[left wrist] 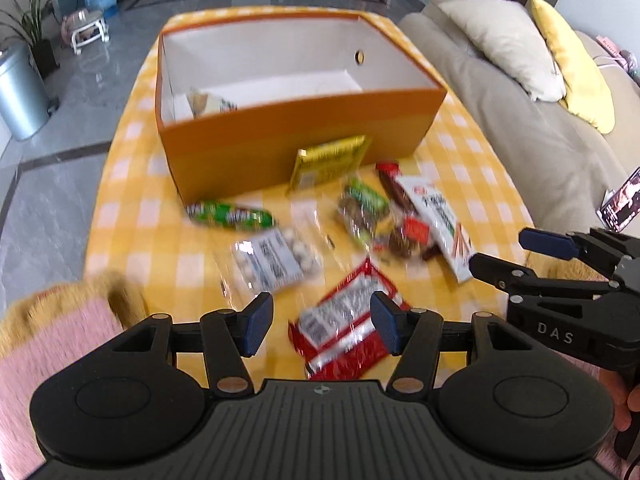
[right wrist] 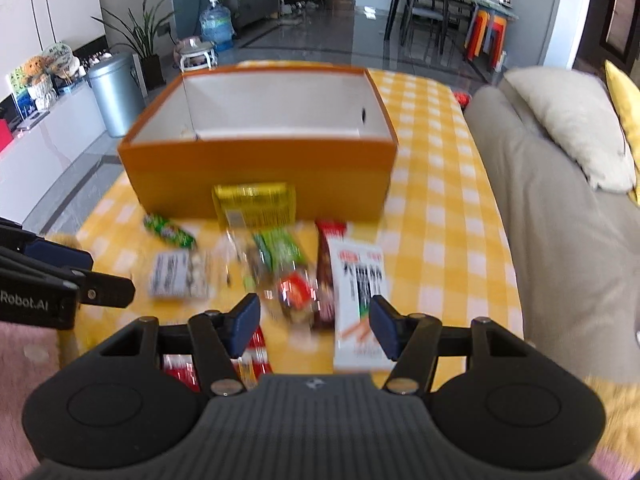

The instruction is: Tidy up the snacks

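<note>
Both grippers are wide open and hold nothing: the left gripper (left wrist: 322,328) hangs over the red packet (left wrist: 346,326) near the front edge of the tabletop (left wrist: 132,184), the right gripper (right wrist: 314,326) over the white stick-biscuit pack (right wrist: 360,304). Other snacks lie scattered between them and the orange box (left wrist: 280,136), which stands toward the far edge. These packets look light, thin and slippery, and the contents probably break easily, so I would pinch a sealed end or a long edge, gently

Grey sofa (right wrist: 560,240), glossy tiled floor (right wrist: 320,40)
</note>
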`<state>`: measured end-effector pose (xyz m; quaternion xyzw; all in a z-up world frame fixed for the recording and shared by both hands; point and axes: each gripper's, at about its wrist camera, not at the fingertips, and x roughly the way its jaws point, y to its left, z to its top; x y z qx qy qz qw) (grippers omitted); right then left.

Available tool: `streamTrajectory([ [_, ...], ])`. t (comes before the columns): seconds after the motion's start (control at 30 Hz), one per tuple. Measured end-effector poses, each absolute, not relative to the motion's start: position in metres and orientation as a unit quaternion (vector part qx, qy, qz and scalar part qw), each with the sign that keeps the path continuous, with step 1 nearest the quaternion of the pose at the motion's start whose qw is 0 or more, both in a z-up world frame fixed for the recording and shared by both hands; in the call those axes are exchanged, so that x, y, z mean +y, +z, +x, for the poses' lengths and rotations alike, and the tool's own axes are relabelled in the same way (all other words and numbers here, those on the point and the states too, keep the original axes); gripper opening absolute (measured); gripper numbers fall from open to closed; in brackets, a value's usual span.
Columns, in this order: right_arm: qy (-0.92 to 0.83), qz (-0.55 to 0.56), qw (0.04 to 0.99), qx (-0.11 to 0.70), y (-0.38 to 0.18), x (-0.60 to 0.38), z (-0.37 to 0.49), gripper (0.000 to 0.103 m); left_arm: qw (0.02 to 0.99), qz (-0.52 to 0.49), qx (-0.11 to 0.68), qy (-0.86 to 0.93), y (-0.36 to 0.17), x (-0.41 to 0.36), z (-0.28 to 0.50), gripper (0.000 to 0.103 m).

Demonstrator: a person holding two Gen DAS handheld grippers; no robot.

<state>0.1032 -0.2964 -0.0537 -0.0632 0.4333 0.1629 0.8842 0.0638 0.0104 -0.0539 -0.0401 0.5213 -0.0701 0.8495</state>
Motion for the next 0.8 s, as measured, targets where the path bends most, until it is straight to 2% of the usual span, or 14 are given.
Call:
streamTrajectory([
  [0.2,0.157,-0.051,0.872,0.461,-0.073,-0.308,0.09,0.058,0.839,-0.023,0.537,-0.086,-0.066,-0.005,0.063,0.068],
  [0.8,0.157,-0.022,0.84,0.519,-0.101,-0.317,0.115,0.056,0.794,0.173,0.548,-0.197,-0.117,-0.066,0.082,0.079],
])
